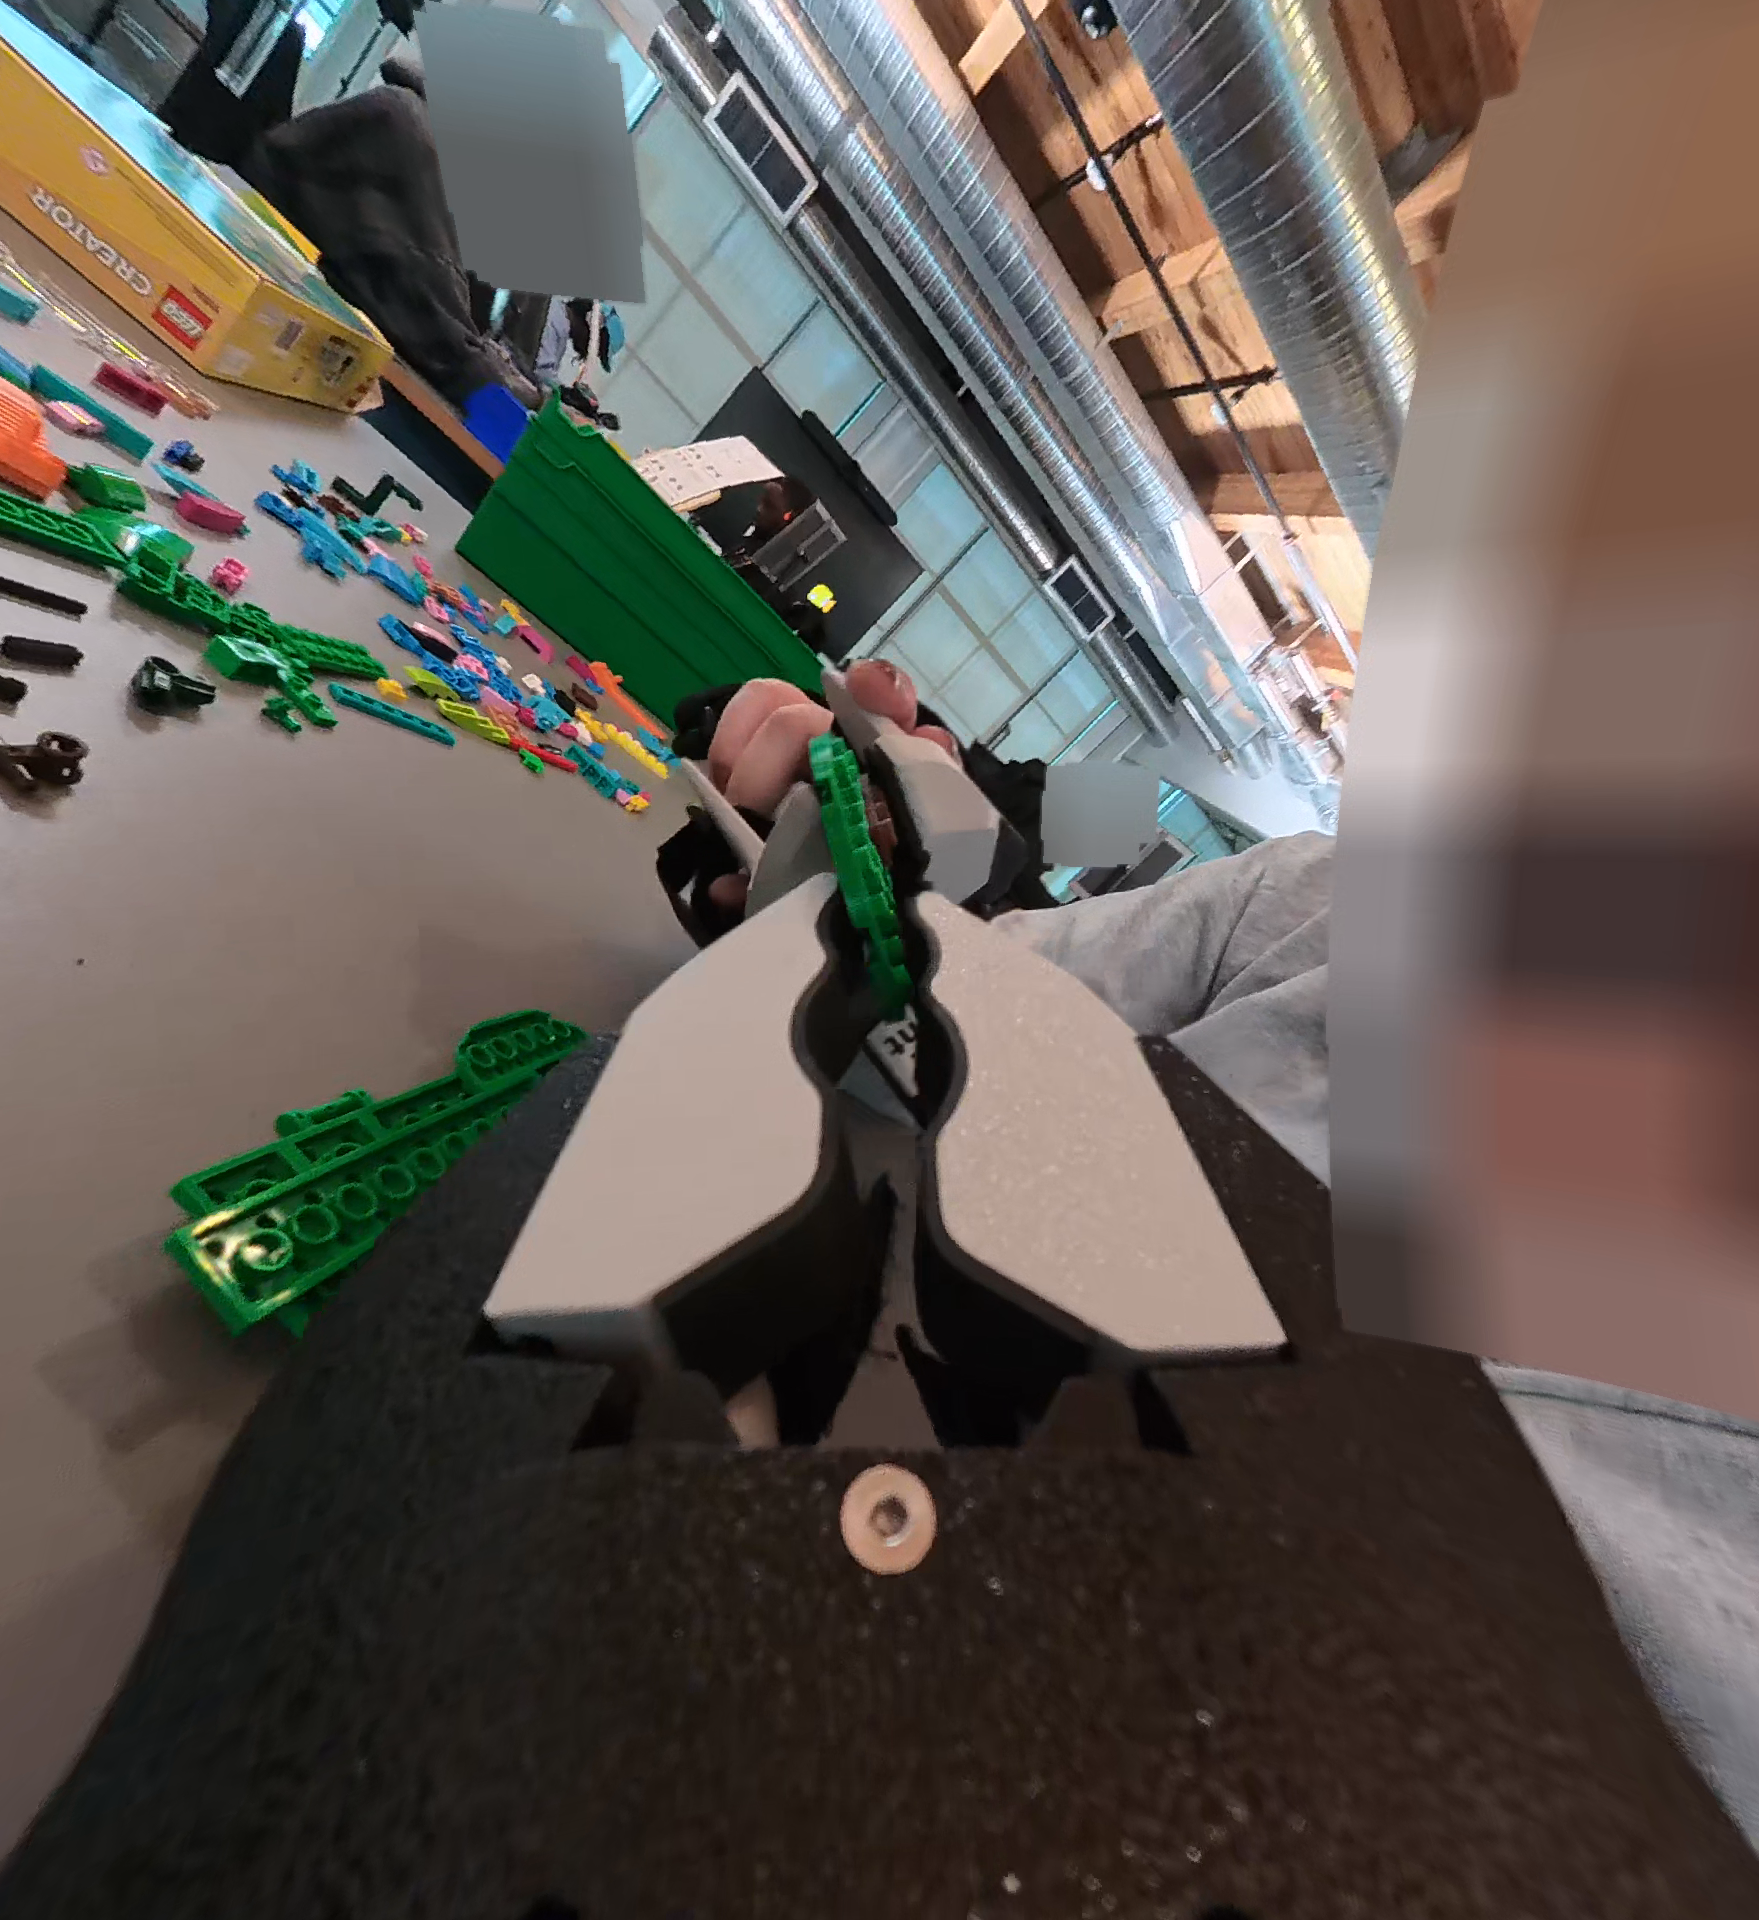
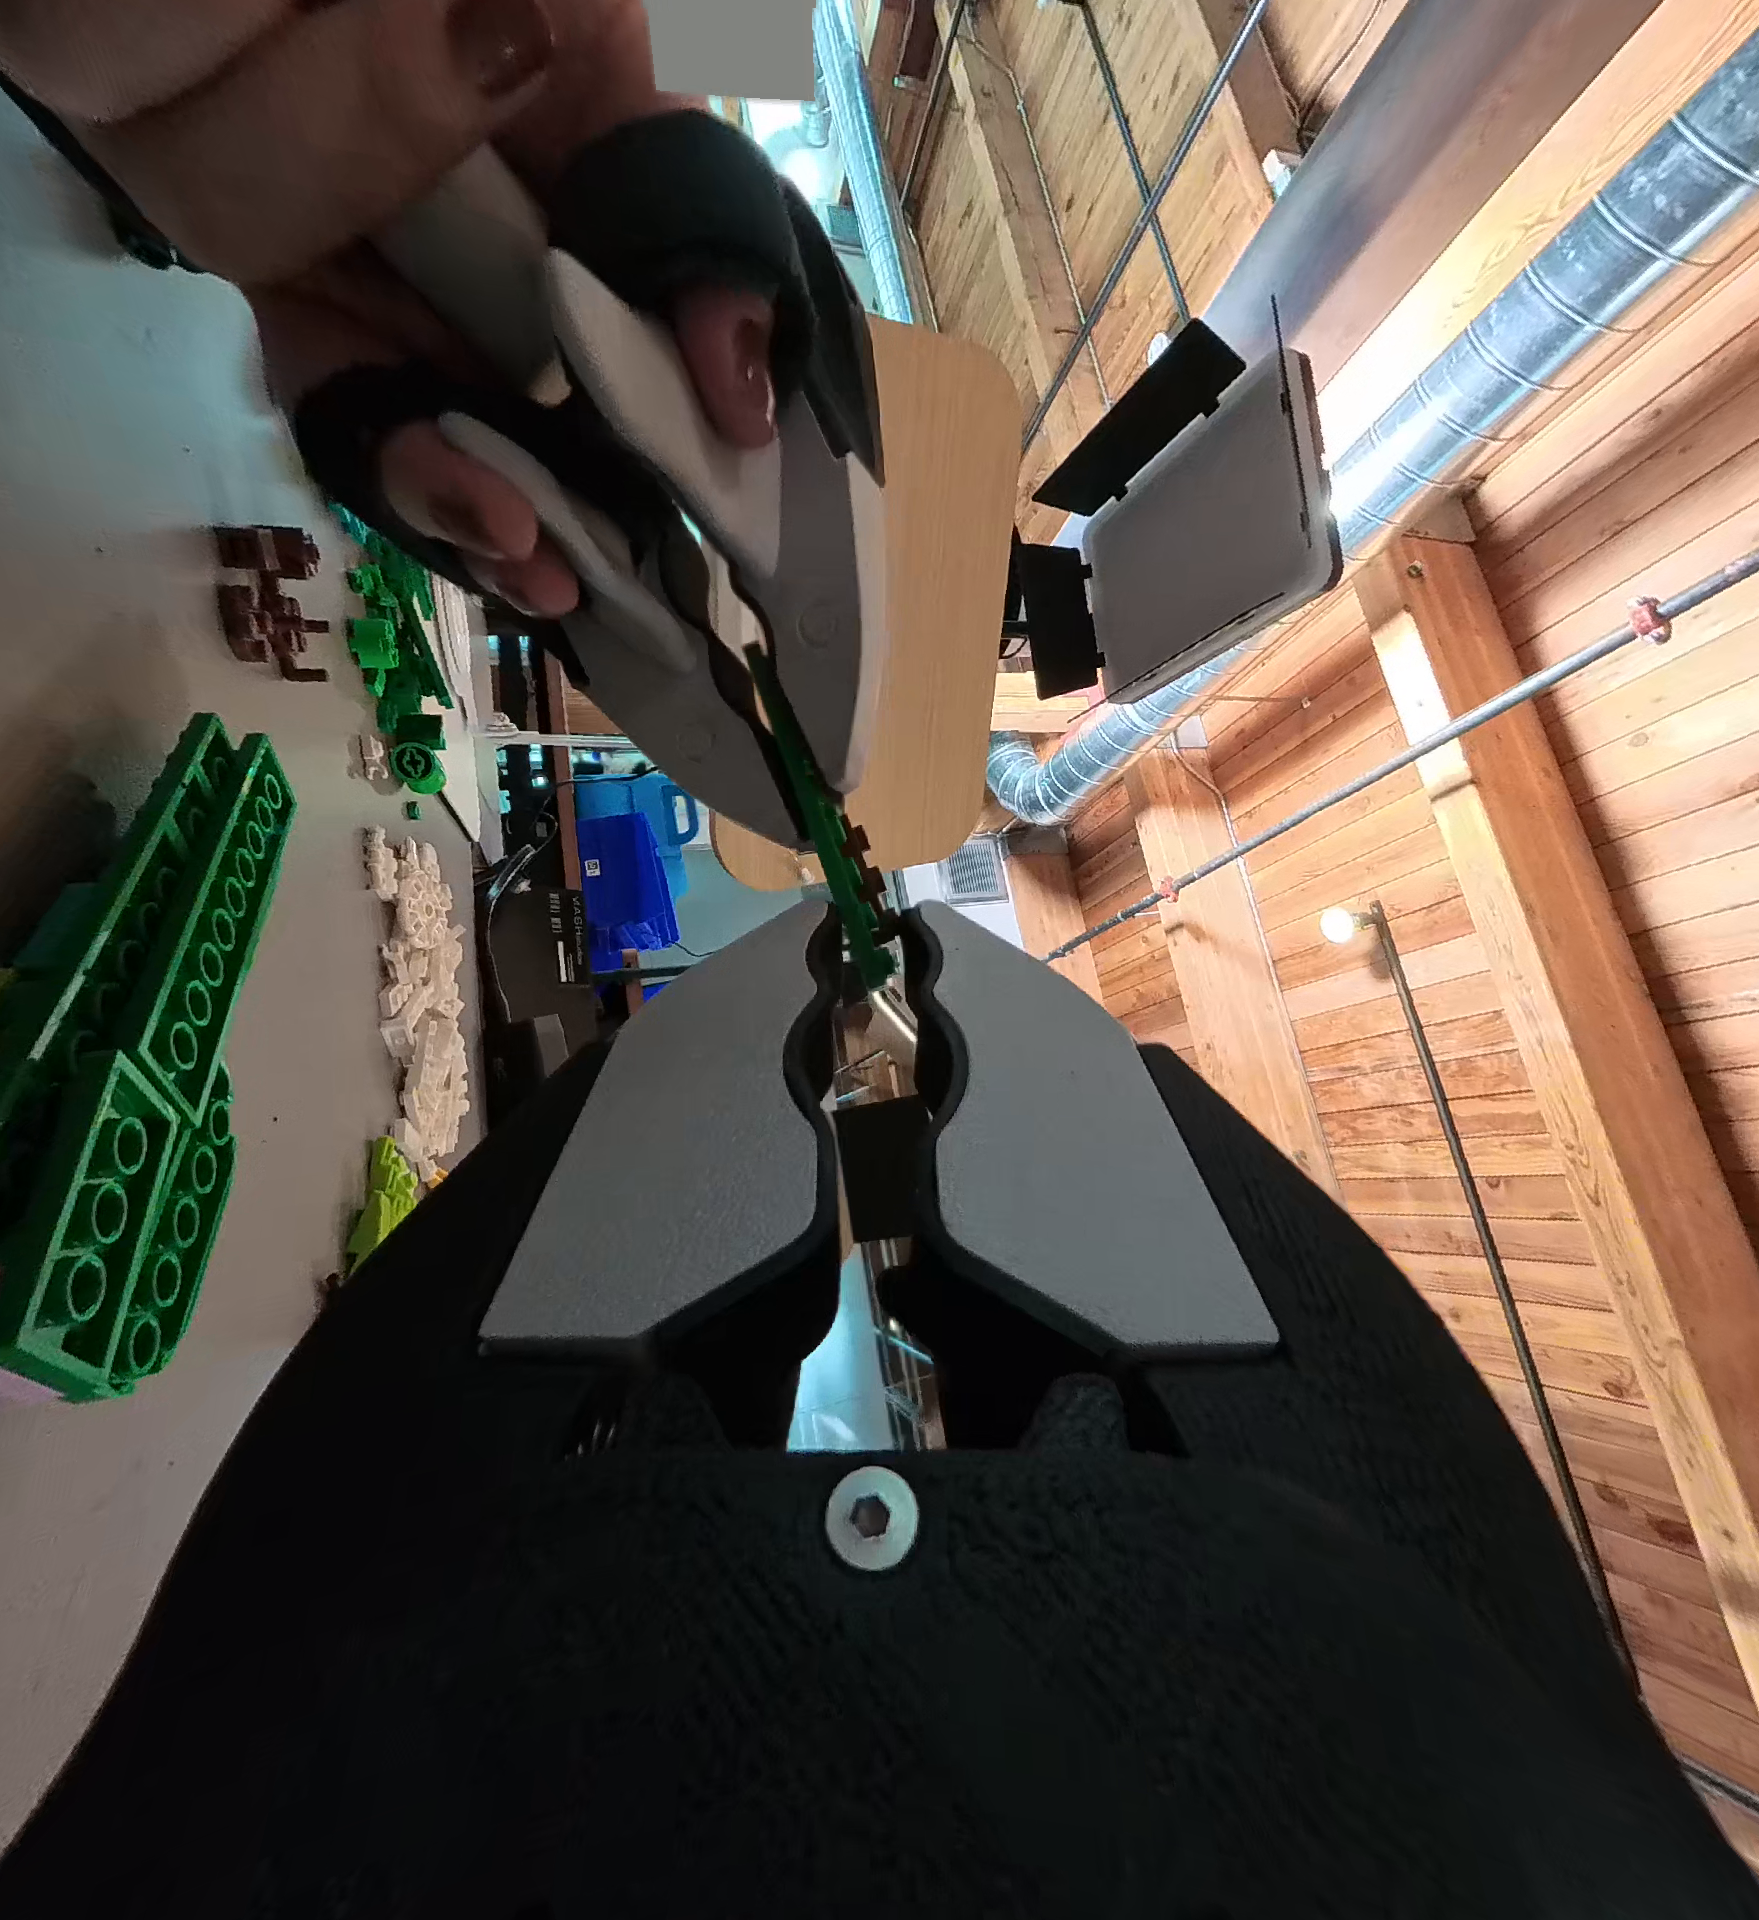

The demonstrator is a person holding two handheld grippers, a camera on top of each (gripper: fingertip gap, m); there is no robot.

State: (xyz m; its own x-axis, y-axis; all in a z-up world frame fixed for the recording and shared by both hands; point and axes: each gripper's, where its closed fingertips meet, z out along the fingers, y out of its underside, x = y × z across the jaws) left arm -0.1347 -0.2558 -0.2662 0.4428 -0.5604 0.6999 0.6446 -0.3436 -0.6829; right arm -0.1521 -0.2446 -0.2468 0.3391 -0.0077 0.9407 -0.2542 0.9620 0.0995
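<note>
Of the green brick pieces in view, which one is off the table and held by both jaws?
The thin green plate with brown pieces on it, clamped between left gripper and right gripper. The other green assemblies lie on the table.

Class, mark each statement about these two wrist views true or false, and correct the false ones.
1. Both grippers clamp the same green toy-brick plate. True.
2. Brown bricks sit on that plate. True.
3. The plate lies flat on the table. False: it is held up in the air between the left gripper and the right gripper.
4. The box on the table is red. False: it is yellow.
</note>
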